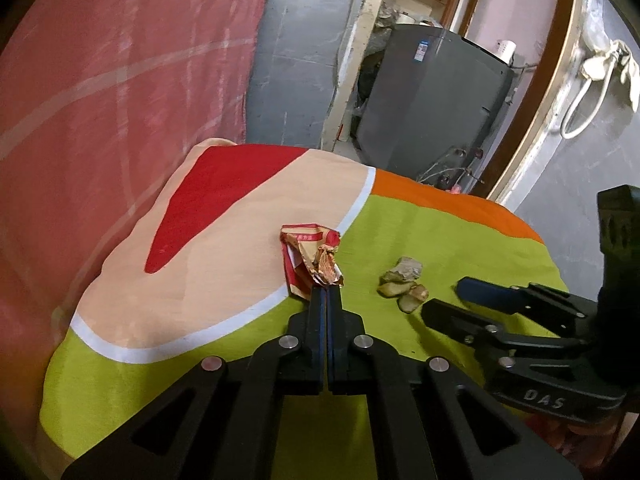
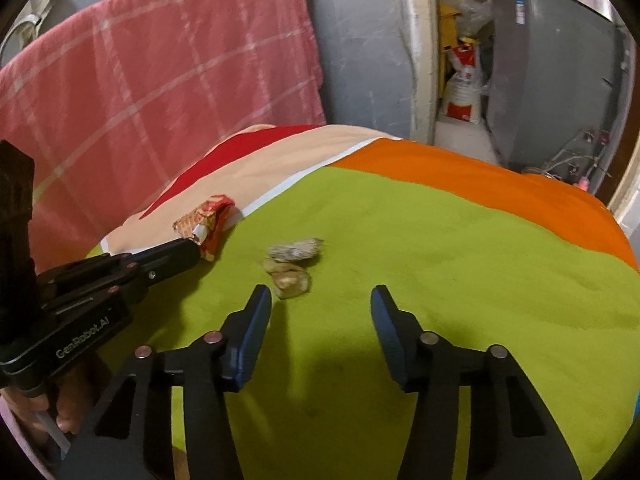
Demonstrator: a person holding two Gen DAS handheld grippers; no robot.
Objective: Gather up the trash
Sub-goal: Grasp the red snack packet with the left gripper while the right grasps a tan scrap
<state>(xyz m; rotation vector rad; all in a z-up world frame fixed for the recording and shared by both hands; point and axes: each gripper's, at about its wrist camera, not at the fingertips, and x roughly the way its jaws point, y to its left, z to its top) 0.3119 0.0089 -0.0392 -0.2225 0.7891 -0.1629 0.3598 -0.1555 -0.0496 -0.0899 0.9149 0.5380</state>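
Observation:
A crumpled red and gold wrapper (image 1: 310, 258) lies on the colourful cloth (image 1: 224, 240) where the beige patch meets the green. My left gripper (image 1: 327, 289) is shut on the wrapper's near edge; it also shows in the right wrist view (image 2: 194, 246) with the wrapper (image 2: 208, 220). A small heap of grey and brown scraps (image 1: 402, 280) lies on the green to the right of it, seen too in the right wrist view (image 2: 292, 264). My right gripper (image 2: 320, 300) is open and empty, just short of the scraps; it shows in the left wrist view (image 1: 448, 300).
A pink checked cloth (image 2: 160, 80) hangs behind the surface on the left. A grey appliance (image 1: 432, 96) and a doorway with cluttered shelves stand beyond the far edge. The orange band (image 2: 480, 184) marks the far right side of the cloth.

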